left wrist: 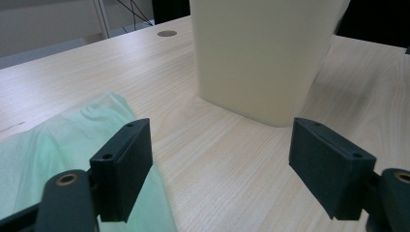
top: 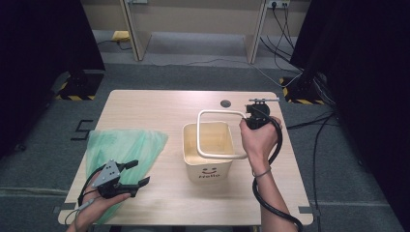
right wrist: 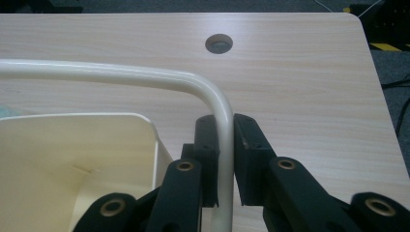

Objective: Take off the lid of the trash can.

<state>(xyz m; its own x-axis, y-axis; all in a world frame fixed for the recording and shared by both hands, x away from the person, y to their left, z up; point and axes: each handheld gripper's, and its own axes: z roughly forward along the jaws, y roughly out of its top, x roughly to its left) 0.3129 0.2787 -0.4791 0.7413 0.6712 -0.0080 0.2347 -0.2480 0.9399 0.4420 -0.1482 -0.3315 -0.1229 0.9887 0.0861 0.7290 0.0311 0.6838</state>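
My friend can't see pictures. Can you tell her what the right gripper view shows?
Two black tongs pinch the cream ring, a rounded frame, just past its corner. Below it at the left stands an open cream bin on a pale wooden table with a small round hole.

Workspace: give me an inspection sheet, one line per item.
Surface: light wood table, round hole near the far edge.
Job's things: cream bin upright; white frame raised over it.
Clutter: green bag flat at the left.
Grippers: right gripper shut on the frame's bar; left gripper open above the table, nothing between its fingers.
Cables: black cable along the right forearm; more cables on the floor.
Surroundings: grey floor, black stands with striped bases.
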